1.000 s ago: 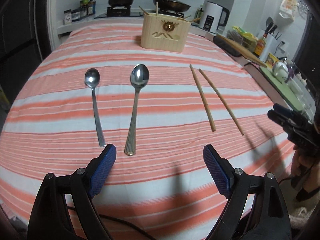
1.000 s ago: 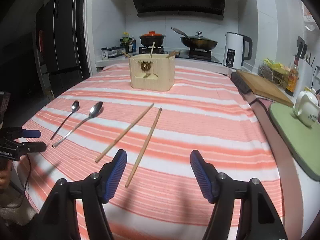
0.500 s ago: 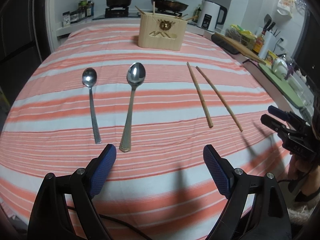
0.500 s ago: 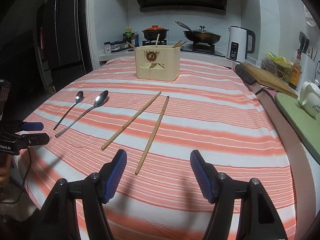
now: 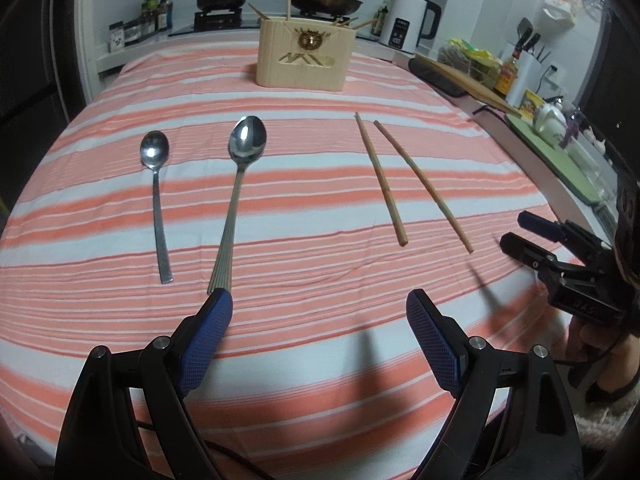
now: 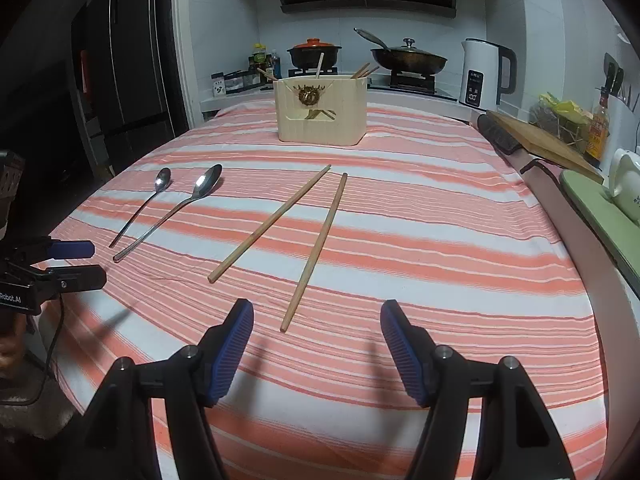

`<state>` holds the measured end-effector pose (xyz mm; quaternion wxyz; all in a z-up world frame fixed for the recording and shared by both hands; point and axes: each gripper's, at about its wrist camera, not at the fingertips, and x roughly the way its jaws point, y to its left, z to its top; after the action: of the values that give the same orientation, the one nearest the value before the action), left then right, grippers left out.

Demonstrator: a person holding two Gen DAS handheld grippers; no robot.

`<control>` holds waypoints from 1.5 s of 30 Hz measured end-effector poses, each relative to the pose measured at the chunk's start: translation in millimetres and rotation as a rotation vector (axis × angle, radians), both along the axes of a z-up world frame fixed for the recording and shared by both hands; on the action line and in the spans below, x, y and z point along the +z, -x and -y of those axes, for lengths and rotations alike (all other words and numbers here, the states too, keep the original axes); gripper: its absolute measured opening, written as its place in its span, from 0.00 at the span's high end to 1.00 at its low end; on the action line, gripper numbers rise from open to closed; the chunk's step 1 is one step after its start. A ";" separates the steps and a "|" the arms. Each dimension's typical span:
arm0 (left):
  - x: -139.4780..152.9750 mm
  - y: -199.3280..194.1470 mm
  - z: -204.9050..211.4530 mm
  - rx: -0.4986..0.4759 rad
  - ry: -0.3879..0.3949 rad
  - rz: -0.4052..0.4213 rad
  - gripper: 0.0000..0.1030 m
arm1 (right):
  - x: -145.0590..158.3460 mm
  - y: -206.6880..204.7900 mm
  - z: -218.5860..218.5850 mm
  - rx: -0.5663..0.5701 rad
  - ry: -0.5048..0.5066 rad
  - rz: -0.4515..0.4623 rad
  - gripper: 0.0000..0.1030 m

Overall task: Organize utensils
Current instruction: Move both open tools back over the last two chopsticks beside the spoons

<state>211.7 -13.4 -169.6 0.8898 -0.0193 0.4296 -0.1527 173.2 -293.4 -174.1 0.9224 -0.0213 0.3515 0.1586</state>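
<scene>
Striped cloth [image 5: 320, 360]: spoon [image 5: 234, 200] handle seemingly just touches left gripper's [image 5: 316, 340] wide, empty jaws; right gripper [image 6: 316, 344] likewise.

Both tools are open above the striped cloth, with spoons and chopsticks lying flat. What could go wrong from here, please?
1. The chopsticks lie flat and close together; the right tool may catch both or roll one away.
2. The large spoon is thin on loose cloth; the left tool may pinch fabric.
3. The holder already contains sticks, which could block insertion.
</scene>
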 end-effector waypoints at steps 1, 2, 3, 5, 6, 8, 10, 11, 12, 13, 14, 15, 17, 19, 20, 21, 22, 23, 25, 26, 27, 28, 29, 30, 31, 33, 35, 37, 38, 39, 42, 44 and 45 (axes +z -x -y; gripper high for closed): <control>0.1 -0.7 2.4 -0.007 0.003 -0.001 0.13 | -0.7 -0.2 -1.1 0.003 0.001 -0.003 0.34; 0.5 -1.6 5.4 -0.015 0.005 -0.001 0.13 | -1.8 -0.2 -2.5 0.007 0.001 -0.008 0.35; 1.2 -2.4 9.3 -0.025 0.004 0.001 0.13 | -3.0 -0.3 -3.7 0.009 0.003 -0.011 0.35; 2.9 -4.2 18.8 -0.049 -0.001 0.011 0.13 | -6.0 -0.4 -6.1 0.013 0.008 -0.019 0.35; 3.0 -5.8 24.2 -0.062 -0.005 0.014 0.13 | -7.1 -0.6 -6.6 0.015 0.008 -0.023 0.35; 1.8 -9.7 33.8 -0.083 -0.014 0.017 0.13 | -9.0 -0.4 -7.9 0.019 0.007 -0.030 0.35; -0.7 -14.8 42.4 -0.096 -0.017 0.014 0.13 | -10.8 0.2 -9.0 0.022 0.010 -0.035 0.35; -2.4 -18.1 46.1 -0.102 -0.015 0.010 0.13 | -11.8 0.0 -9.3 0.023 0.011 -0.041 0.35; -4.2 -21.4 49.3 -0.106 -0.013 0.003 0.13 | -13.3 -0.4 -9.6 0.025 0.013 -0.048 0.34; -5.9 -24.7 52.2 -0.108 -0.013 -0.002 0.13 | -15.1 -0.5 -9.7 0.028 0.015 -0.056 0.35; -7.2 -27.6 54.4 -0.108 -0.015 -0.008 0.14 | -16.8 -0.4 -9.5 0.029 0.018 -0.063 0.35; -8.3 -30.2 56.7 -0.108 -0.018 -0.010 0.14 | -18.0 -0.3 -8.9 0.029 0.019 -0.068 0.35; -9.9 -34.8 60.9 -0.108 -0.026 -0.010 0.14 | -19.7 -0.4 -7.0 0.027 0.017 -0.076 0.35; -12.0 -38.6 65.4 -0.109 -0.039 -0.015 0.14 | -20.5 -0.4 -5.9 0.026 0.014 -0.080 0.35; -13.1 -40.3 68.1 -0.113 -0.044 -0.017 0.14 | -20.9 -0.3 -6.0 0.027 0.013 -0.081 0.36; -14.2 -41.8 70.8 -0.117 -0.051 -0.018 0.15 | -21.3 -0.9 -6.3 0.029 0.013 -0.084 0.39; -15.5 -43.1 72.8 -0.117 -0.058 -0.018 0.15 | -21.7 -1.5 -7.4 0.031 0.013 -0.088 0.43; -16.7 -44.2 74.4 -0.118 -0.064 -0.017 0.15 | -21.9 -1.9 -7.7 0.036 0.011 -0.091 0.44; -19.8 -47.4 76.7 -0.113 -0.074 -0.021 0.17 | -22.7 -2.1 -9.6 0.044 0.008 -0.095 0.47; -21.3 -49.2 77.1 -0.108 -0.077 -0.024 0.18 | -23.0 -2.3 -10.2 0.048 0.006 -0.097 0.49; -22.8 -50.8 77.2 -0.103 -0.078 -0.029 0.19 | -23.2 -2.9 -10.8 0.050 0.004 -0.099 0.52; -24.0 -52.3 77.4 -0.101 -0.079 -0.033 0.19 | -23.4 -3.3 -11.4 0.051 0.001 -0.100 0.52; -25.1 -53.4 78.0 -0.100 -0.082 -0.034 0.21 | -23.4 -3.8 -12.0 0.053 -0.001 -0.100 0.52; -26.1 -54.4 79.0 -0.101 -0.087 -0.035 0.22 | -23.2 -4.6 -12.9 0.054 -0.003 -0.101 0.53; -27.2 -55.2 80.5 -0.103 -0.094 -0.034 0.22 | -23.2 -5.4 -14.1 0.057 -0.005 -0.101 0.54; -28.4 -55.8 83.5 -0.107 -0.110 -0.029 0.23 | -23.0 -7.5 -16.9 0.065 -0.005 -0.102 0.57; -28.4 -56.0 84.8 -0.109 -0.118 -0.026 0.24 | -22.3 -9.2 -18.8 0.070 -0.003 -0.098 0.57; -28.2 -56.8 84.7 -0.107 -0.118 -0.025 0.24 | -22.2 -11.0 -18.8 0.067 -0.005 -0.099 0.57; -28.2 -57.2 84.6 -0.106 -0.118 -0.025 0.25 | -22.5 -11.7 -18.2 0.065 -0.007 -0.101 0.57; -28.5 -57.6 84.5 -0.104 -0.119 -0.024 0.25 | -22.8 -12.5 -18.0 0.063 -0.009 -0.104 0.57; -29.2 -57.4 84.8 -0.103 -0.125 -0.019 0.26 | -23.1 -13.3 -18.8 0.064 -0.007 -0.107 0.57; -29.7 -56.9 85.4 -0.101 -0.131 -0.014 0.26 | -23.0 -12.8 -20.0 0.068 -0.002 -0.105 0.57; -30.0 -56.5 85.6 -0.101 -0.134 -0.012 0.26 | -23.1 -13.6 -20.9 0.069 0.000 -0.105 0.57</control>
<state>268.3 -99.0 -199.6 0.8776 0.0611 0.4447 -0.1681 186.8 -272.4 -197.2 0.8966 -0.0250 0.3987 0.1911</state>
